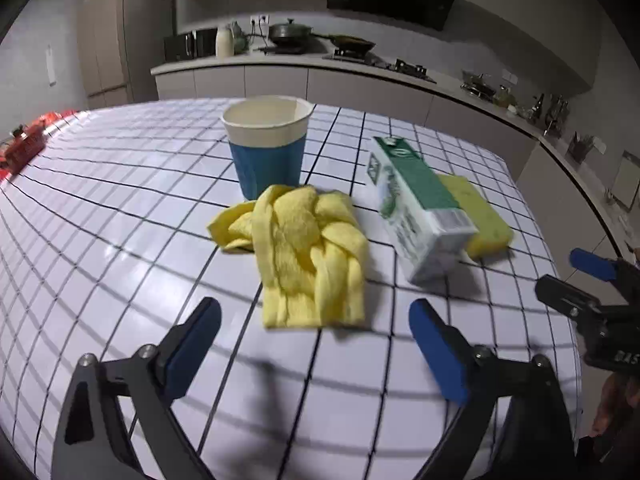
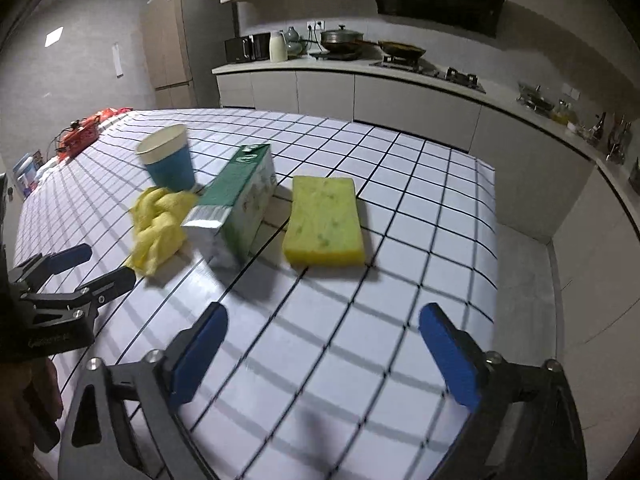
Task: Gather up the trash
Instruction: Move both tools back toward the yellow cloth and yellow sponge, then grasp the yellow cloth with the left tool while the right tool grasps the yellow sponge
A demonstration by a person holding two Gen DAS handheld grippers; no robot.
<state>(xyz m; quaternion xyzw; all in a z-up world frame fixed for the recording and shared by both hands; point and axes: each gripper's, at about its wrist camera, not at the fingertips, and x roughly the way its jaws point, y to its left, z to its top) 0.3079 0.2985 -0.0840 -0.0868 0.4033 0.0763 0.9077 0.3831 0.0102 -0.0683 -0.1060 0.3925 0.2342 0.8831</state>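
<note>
A blue and white paper cup [image 1: 266, 146] stands upright on the checked table [image 1: 100, 232]. A crumpled yellow cloth [image 1: 308, 256] lies in front of it. A green and white carton [image 1: 416, 208] lies on its side to the right, with a yellow sponge [image 1: 486, 216] behind it. My left gripper [image 1: 316, 340] is open and empty, just short of the cloth. In the right wrist view the sponge [image 2: 324, 220] lies ahead, the carton [image 2: 236, 204], cloth [image 2: 160, 220] and cup [image 2: 168, 160] to the left. My right gripper [image 2: 324, 344] is open and empty above the table.
Red items [image 1: 24, 144] lie at the table's far left edge. A kitchen counter [image 1: 320, 64] with pots and a stove runs behind and along the right. The table's right edge [image 2: 494, 240] drops to the floor. The left gripper [image 2: 92, 264] shows at the left in the right wrist view.
</note>
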